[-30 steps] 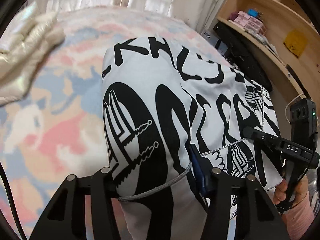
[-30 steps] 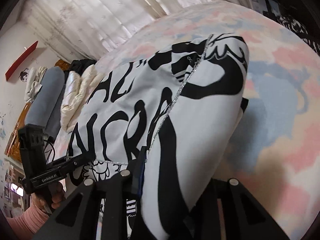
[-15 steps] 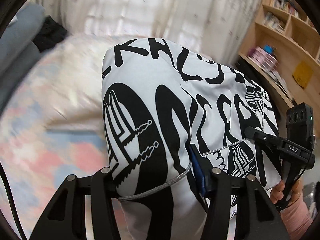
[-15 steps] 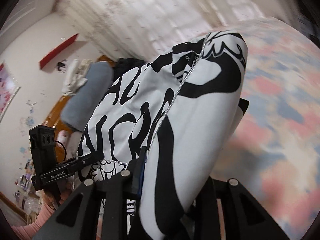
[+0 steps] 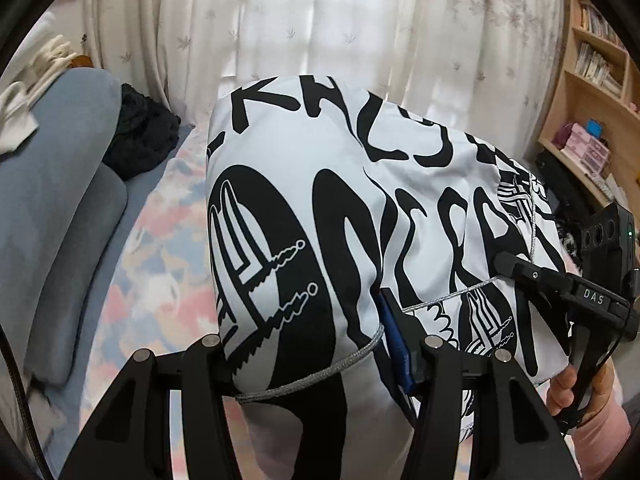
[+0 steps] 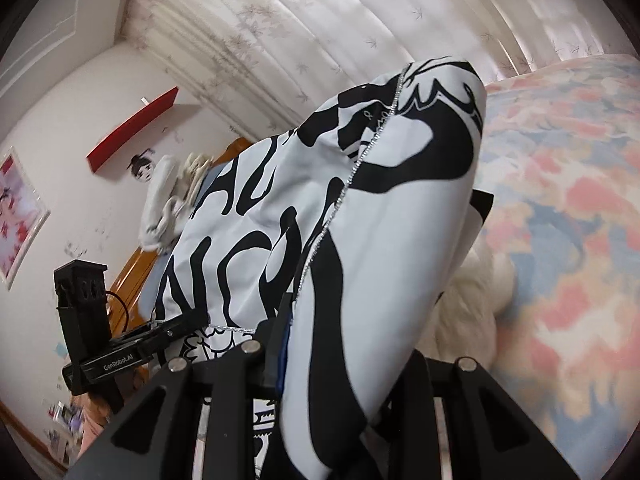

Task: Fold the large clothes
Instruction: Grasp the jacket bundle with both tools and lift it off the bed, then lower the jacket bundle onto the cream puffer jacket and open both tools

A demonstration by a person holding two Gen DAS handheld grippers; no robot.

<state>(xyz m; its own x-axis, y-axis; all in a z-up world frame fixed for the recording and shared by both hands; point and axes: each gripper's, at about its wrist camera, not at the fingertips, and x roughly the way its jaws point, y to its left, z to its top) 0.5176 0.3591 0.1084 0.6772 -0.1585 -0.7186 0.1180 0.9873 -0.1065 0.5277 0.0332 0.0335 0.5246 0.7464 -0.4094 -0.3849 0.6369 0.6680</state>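
Both wrist cameras look close along their fingers at the garment (image 5: 360,208); each shows the other gripper at frame edge.

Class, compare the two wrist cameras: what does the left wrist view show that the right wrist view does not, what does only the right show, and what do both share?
Only the left wrist view shows the wooden bookshelf, the grey cushion and the right gripper.

Only the right wrist view shows the red wall shelf, the framed picture and the left gripper.

Both show the black-and-white printed garment clamped in the viewing gripper, the pastel bedspread and the leaf-patterned curtain.
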